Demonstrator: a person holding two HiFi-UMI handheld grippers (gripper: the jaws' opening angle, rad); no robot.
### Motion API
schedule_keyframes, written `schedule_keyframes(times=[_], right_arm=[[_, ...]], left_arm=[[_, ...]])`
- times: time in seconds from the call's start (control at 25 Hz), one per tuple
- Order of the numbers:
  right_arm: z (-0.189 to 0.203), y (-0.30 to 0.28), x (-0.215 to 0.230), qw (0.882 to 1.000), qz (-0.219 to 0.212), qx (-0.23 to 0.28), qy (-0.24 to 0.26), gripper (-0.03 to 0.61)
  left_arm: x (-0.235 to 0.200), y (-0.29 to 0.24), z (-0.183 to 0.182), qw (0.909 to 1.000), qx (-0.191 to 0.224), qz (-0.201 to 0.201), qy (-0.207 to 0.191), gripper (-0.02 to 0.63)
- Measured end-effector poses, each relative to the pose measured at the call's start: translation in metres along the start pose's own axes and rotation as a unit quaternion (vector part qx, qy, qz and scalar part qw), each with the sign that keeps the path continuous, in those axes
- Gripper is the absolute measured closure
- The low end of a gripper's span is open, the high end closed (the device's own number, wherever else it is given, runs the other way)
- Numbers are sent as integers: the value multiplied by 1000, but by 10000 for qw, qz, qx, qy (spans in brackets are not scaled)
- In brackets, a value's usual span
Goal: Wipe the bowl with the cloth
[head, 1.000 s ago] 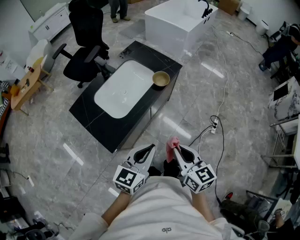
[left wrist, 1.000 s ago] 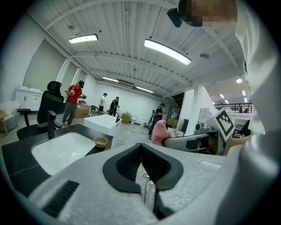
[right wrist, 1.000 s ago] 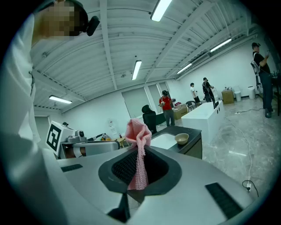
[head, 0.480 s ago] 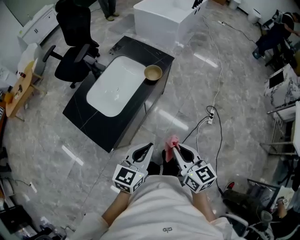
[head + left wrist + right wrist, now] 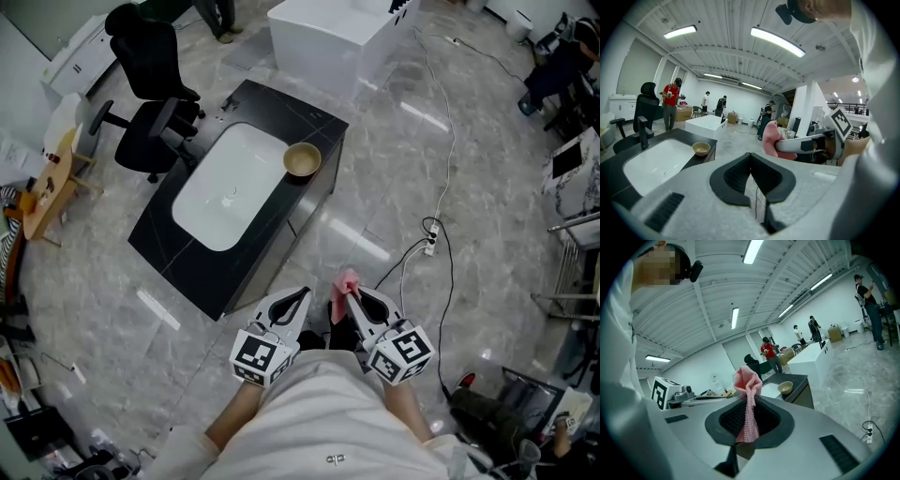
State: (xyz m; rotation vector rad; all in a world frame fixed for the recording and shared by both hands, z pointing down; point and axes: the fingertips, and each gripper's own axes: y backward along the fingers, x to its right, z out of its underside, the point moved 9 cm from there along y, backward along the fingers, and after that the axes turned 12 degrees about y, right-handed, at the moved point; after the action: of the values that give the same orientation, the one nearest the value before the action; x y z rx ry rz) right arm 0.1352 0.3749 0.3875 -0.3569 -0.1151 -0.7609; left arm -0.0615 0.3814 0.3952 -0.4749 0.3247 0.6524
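One bowl (image 5: 302,159) sits at the bench's (image 5: 164,246) far right edge, just beside the white basin (image 5: 230,187), open floor (image 5: 403,178) all round. Well short of it, left gripper (image 5: 298,296) is pinched together on nothing, and right gripper (image 5: 353,297) is clamped on the one pink cloth (image 5: 347,281).

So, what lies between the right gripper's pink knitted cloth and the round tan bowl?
In the head view, only bare grey marble floor, then the black sink cabinet's side, separates the pink knitted cloth from the round tan bowl.
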Motion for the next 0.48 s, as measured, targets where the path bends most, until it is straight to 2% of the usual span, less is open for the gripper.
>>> schedule_keyframes(times=[0.16,0.48], right_arm=[[-25,-18,39,9995,-288,115,99,551],[-73,-43,124,9979,-533,217,298,551]], left_arm=[[2,-37,-31,9997,207,-49,139,601],[15,-115,-73,9987,297,-403,-33,601]])
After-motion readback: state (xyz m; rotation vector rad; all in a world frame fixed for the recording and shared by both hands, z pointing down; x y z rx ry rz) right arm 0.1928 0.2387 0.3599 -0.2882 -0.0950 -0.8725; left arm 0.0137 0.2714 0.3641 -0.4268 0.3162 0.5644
